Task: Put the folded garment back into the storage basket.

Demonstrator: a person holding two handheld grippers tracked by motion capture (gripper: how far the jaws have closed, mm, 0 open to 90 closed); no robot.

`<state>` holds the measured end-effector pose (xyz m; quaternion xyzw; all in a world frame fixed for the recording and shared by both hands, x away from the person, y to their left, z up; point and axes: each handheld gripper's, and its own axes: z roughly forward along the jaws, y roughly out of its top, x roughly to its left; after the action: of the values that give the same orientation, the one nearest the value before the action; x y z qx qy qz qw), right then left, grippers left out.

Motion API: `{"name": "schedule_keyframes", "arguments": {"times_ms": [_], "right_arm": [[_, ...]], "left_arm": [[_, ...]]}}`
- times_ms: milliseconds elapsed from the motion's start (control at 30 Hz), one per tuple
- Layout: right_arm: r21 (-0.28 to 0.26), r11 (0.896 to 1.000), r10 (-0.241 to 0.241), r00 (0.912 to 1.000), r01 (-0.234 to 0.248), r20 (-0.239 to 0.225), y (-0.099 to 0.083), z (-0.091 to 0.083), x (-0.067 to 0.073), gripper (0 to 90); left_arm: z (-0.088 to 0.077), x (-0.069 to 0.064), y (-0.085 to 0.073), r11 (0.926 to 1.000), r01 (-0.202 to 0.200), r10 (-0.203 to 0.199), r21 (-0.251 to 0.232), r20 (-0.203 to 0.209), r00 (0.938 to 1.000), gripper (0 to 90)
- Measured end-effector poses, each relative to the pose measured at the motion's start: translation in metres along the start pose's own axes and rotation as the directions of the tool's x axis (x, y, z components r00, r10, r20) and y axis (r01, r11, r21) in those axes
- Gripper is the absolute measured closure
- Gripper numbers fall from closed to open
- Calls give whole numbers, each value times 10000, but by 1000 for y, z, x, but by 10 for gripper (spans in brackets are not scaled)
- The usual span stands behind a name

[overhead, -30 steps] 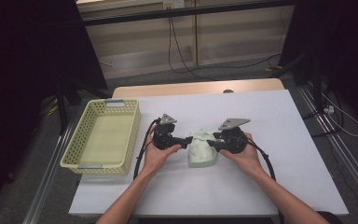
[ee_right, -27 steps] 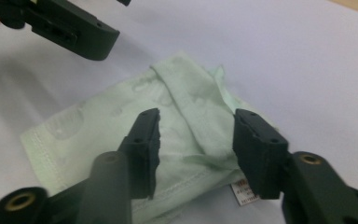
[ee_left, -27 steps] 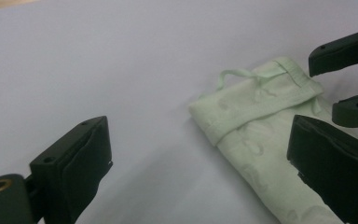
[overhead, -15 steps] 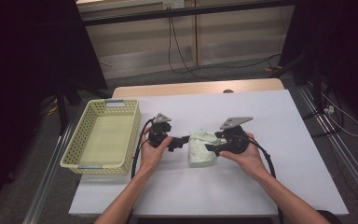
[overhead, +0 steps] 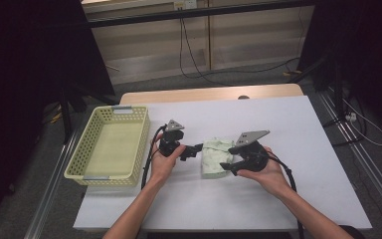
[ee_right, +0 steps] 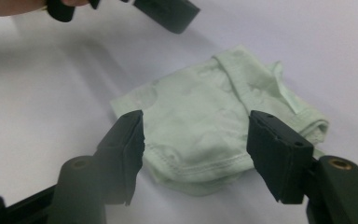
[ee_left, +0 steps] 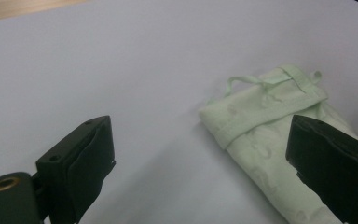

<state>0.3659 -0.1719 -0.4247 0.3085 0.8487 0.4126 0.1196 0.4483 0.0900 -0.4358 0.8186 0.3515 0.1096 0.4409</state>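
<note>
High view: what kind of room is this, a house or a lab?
Probably a lab or recording workspace, not a house. A plain white table stands on grey floor with loose cables behind it. A person holds a cabled gripper in each hand beside a folded green cloth and a yellow basket.

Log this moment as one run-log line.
folded green cloth: flat on table | left gripper: open, beside it | right gripper: open, over its edge

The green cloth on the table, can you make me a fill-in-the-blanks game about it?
1. The folded cloth lies on the white ____.
2. The yellow basket sits on the side of the person's ____ gripper.
3. The cloth lies ____ the left gripper and the right gripper.
4. Both grippers' jaws are ____, not pinching the cloth.

Missing words: table; left; between; open
</note>
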Motion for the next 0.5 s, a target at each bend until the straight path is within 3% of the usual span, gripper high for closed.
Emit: {"name": "schedule_keyframes", "arguments": {"times_ms": [167,367,500], "right_arm": [[-46,9998,-219,9995,218,-225,-4,0,6,415],[579,9944,-869,9956,889,-365,-7,14,14,465],[622,9944,-833,9960,853,-332,-9,18,13,502]], "left_arm": [[1,1,0,9999,73,-74,-79,-88,9999,77],[5,2,-1,9997,173,-172,-195,68,9998,75],[10,2,-2,9997,230,-230,5,140,9996,77]]}}
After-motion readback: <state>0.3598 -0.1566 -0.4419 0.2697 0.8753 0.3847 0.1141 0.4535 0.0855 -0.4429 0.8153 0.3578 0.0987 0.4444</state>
